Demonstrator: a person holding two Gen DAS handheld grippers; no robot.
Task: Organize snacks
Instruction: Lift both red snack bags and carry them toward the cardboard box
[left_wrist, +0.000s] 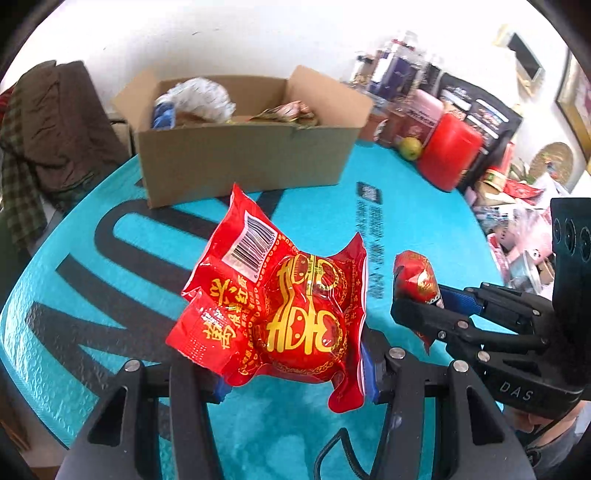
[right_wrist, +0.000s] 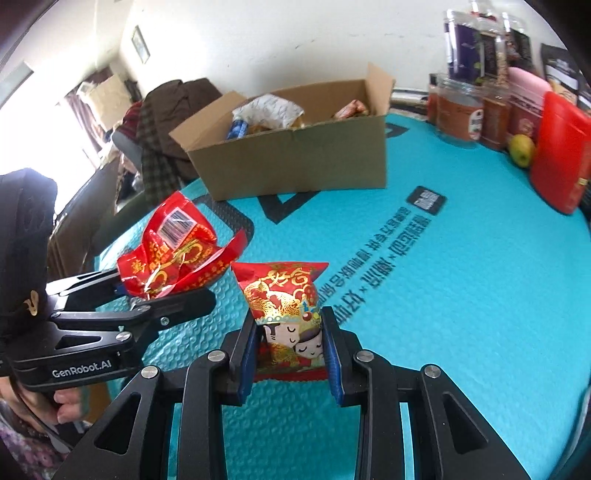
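Above the teal table (right_wrist: 461, 295) | I had left gripper (left_wrist: 295, 373) clamped on red packet (left_wrist: 280, 306), right gripper (right_wrist: 290, 354) pinching cartoon packet (right_wrist: 286, 306) | box (right_wrist: 295, 162) at 12 o'clock | risk: slick foil slipping out.

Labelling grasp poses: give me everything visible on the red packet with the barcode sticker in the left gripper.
The red barcode packet is a glossy, crinkled plastic snack pouch, red with gold Chinese characters and a large gold emblem over a round bulge, apparently a round item sealed inside. A white barcode sticker sits near its upper corner. The left gripper pinches its lower part between blue-padded fingers, holding it tilted above the turquoise mat and apparently clear of it. In the right wrist view it hangs beside the right gripper's packet, apart from it.
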